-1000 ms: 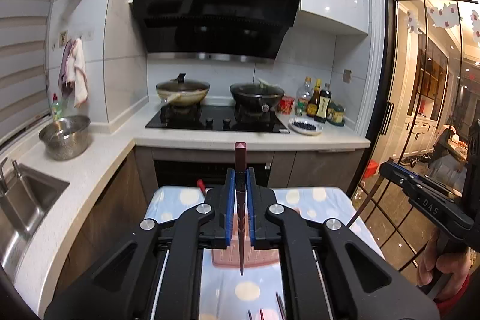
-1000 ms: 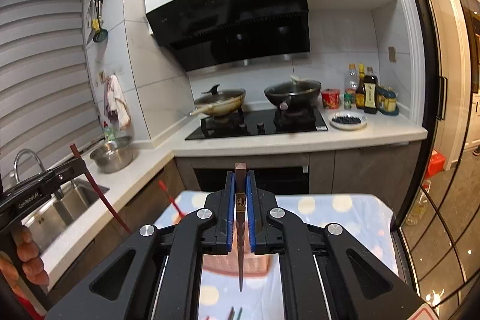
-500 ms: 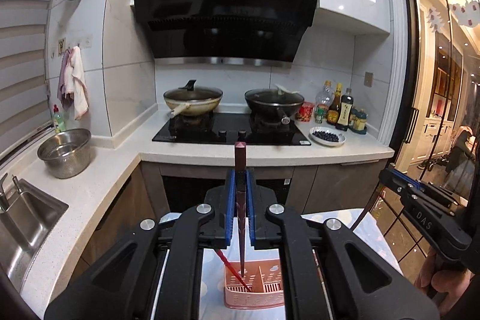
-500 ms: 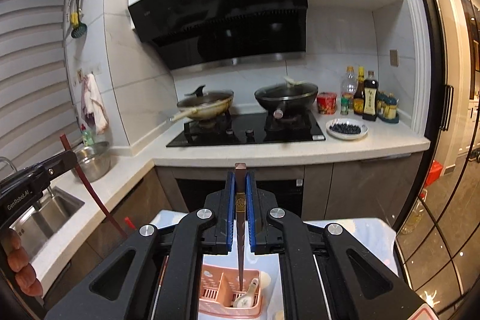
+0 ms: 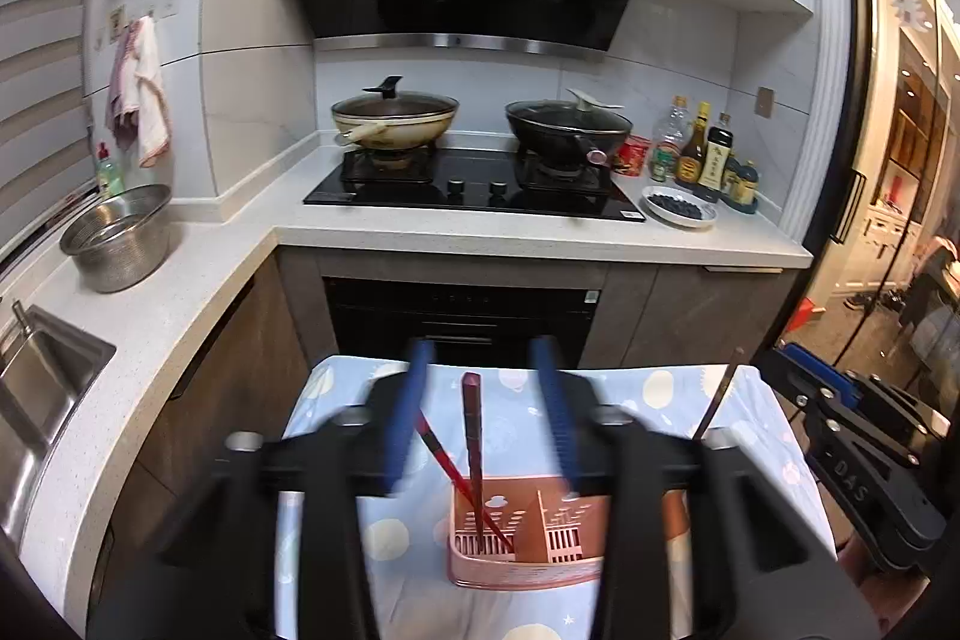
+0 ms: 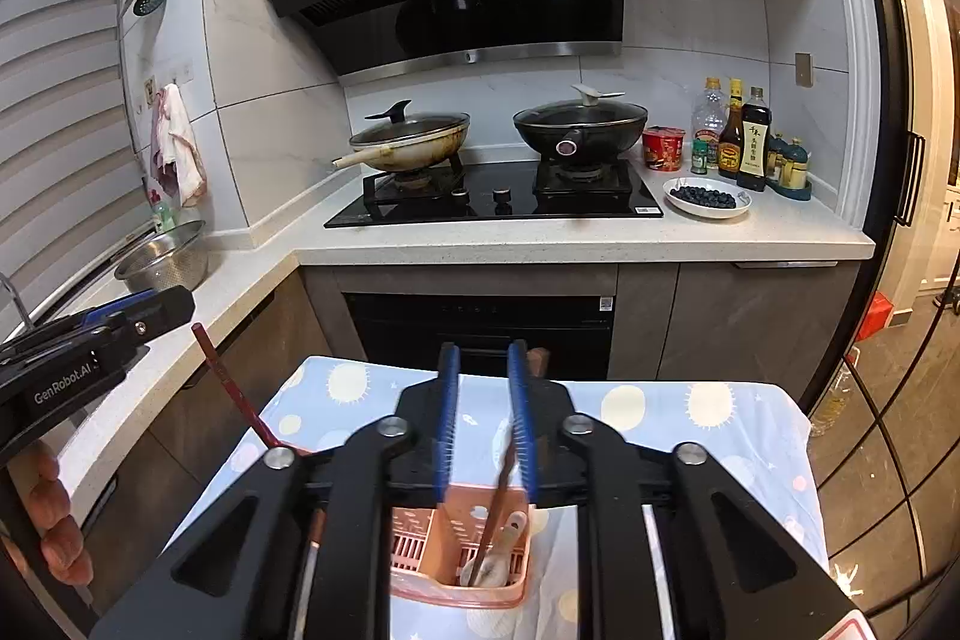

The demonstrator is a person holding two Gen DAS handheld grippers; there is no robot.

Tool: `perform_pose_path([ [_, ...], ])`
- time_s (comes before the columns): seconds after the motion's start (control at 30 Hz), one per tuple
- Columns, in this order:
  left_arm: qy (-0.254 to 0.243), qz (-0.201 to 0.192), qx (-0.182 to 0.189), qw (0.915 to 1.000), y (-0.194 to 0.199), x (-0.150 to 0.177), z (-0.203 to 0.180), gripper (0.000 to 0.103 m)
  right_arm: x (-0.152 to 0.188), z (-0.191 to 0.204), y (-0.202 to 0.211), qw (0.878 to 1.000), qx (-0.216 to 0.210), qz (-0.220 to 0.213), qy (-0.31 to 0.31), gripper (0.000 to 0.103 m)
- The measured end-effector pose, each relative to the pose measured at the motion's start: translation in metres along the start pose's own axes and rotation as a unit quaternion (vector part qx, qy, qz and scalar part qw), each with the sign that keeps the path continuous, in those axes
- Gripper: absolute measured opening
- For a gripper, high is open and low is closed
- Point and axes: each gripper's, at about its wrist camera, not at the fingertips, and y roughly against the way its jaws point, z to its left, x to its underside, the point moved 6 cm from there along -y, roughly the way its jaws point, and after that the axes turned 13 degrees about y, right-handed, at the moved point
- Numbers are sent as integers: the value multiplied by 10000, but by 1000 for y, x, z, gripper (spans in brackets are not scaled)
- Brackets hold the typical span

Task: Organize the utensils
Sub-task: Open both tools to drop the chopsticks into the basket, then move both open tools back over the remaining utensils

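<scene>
A pink slotted utensil holder (image 5: 522,544) (image 6: 456,544) stands on a small table with a blue dotted cloth (image 5: 660,394) (image 6: 660,412). My left gripper (image 5: 483,358) is open above the holder. A dark red chopstick (image 5: 472,436) stands loose in the holder's left compartment, beside a brighter red chopstick (image 5: 438,451). My right gripper (image 6: 483,358) is open above the holder. A brown chopstick (image 6: 498,496) leans in the holder next to a white spoon (image 6: 504,544), free of the jaws.
The kitchen counter (image 6: 570,238) with a black hob, two lidded woks, bottles and a plate of blueberries (image 6: 705,197) runs behind the table. A steel bowl (image 5: 117,235) and a sink (image 5: 36,376) are at the left. A glass door is at the right.
Both grippers have opened and let go of their chopsticks, which now stand in the pink holder. Both cameras tilted down toward the holder.
</scene>
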Motion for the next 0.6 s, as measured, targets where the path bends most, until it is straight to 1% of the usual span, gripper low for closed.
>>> perform_pose_path([
  [0.03,2,-53,-37,10000,3,0,1,48,0,-1,4,10000,14,-24,4,26],
  [0.13,15,-78,-9,10000,11,0,4,48,0,-1,17,9999,61,-101,38,30],
  [0.23,1,-146,7,9999,26,2,7,48,3,0,33,9998,77,-141,91,31],
  [0.33,11,-146,47,9999,45,12,12,50,13,2,54,9997,94,-155,143,32],
  [0.43,-139,-65,7,9999,62,35,17,50,36,5,74,9997,176,-47,191,39],
  [0.53,-308,70,-151,9994,75,67,27,50,73,10,93,9993,253,157,242,39],
  [0.6,-320,259,-195,9990,82,95,35,50,103,15,101,9990,125,385,200,39],
])
